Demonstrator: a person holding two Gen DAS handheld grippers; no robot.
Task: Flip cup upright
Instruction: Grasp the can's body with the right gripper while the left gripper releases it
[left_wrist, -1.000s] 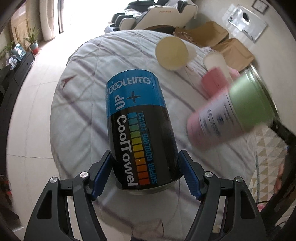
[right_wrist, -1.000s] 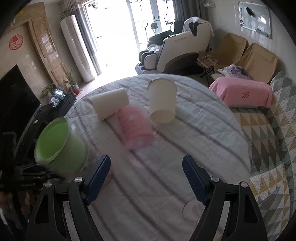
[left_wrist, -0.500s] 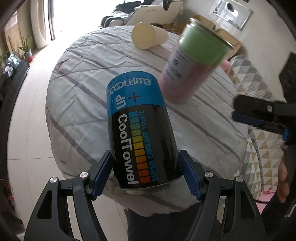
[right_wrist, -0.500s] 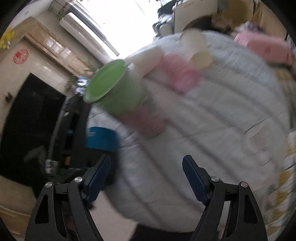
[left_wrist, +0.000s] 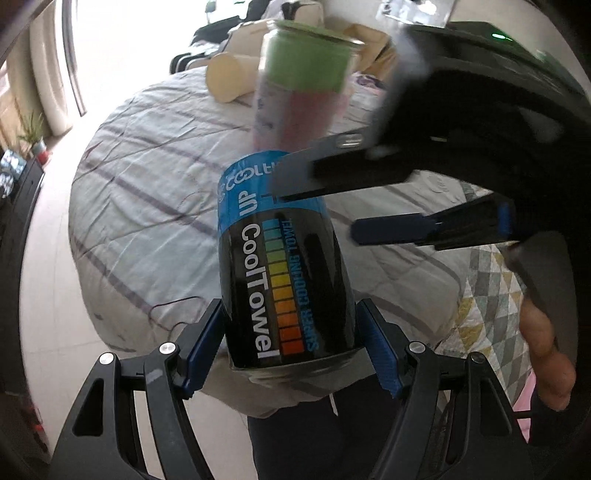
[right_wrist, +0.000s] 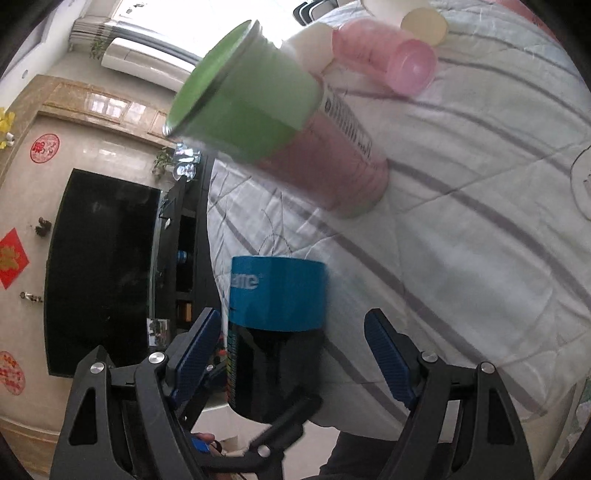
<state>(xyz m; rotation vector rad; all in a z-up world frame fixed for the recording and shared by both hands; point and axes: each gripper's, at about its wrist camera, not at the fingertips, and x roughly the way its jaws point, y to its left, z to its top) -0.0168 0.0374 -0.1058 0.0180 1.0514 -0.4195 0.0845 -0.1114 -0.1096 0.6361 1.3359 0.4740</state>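
My left gripper (left_wrist: 290, 349) is shut on a black and blue "CoolTowel" cup (left_wrist: 284, 266) and holds it above the near edge of the round table (left_wrist: 147, 206). The same cup (right_wrist: 275, 332) sits between the open fingers of my right gripper (right_wrist: 295, 354), which reaches around its blue end without touching it. In the left wrist view the right gripper's fingers (left_wrist: 399, 230) come in from the right, one crossing the cup's top. A pink cup with a green band (left_wrist: 303, 81) stands upright on the table behind it, blurred; it also shows in the right wrist view (right_wrist: 280, 122).
A cream paper cup (left_wrist: 229, 77) lies on its side at the table's far edge. A pink translucent cup (right_wrist: 391, 55) and a white cup (right_wrist: 314, 48) lie beside it. The table has a striped white cloth. A black TV (right_wrist: 103, 273) stands to the left.
My right gripper has swung in from the right and now straddles the CoolTowel cup's blue end. My left gripper still holds the cup and has drawn back toward the table's near edge.
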